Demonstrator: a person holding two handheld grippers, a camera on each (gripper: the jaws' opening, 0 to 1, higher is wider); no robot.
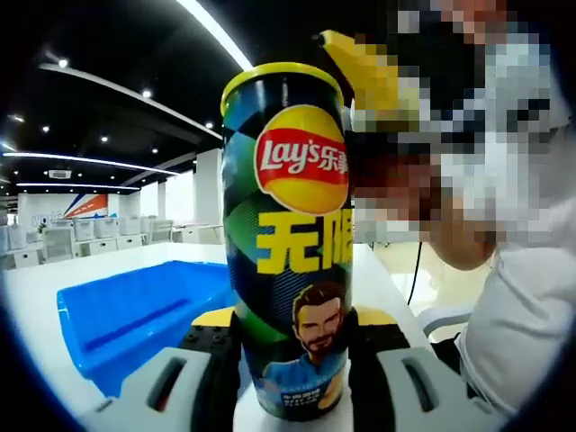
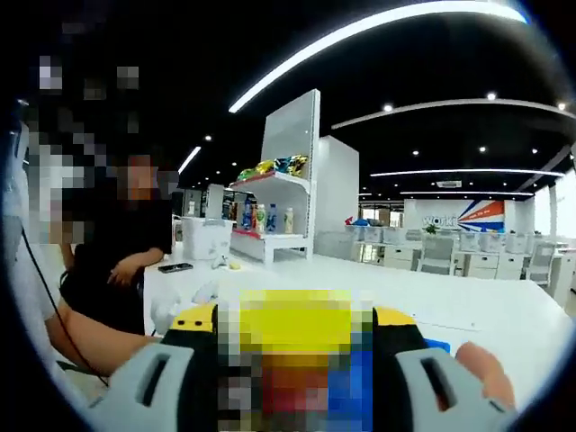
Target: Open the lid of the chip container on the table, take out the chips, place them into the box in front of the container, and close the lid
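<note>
The tall Lay's chip can (image 1: 292, 225) stands upright on the white table (image 1: 108, 270). My left gripper (image 1: 292, 340) is shut on its lower part, with a black pad against each side. The can's yellow lid (image 1: 281, 72) sits on top, and a yellow part of my right gripper (image 1: 360, 67) shows beside it. In the right gripper view, the lid (image 2: 297, 324) lies between the jaws of my right gripper (image 2: 297, 335), which is shut on it, though a mosaic patch blurs it. The blue box (image 1: 135, 315) lies left of the can.
A person's white sleeve (image 1: 522, 315) is close on the can's right. A fingertip (image 2: 481, 369) shows beside my right jaw. Further off are a seated person (image 2: 117, 261), a phone (image 2: 175, 267), a snack shelf (image 2: 270, 184) and office chairs (image 2: 436, 252).
</note>
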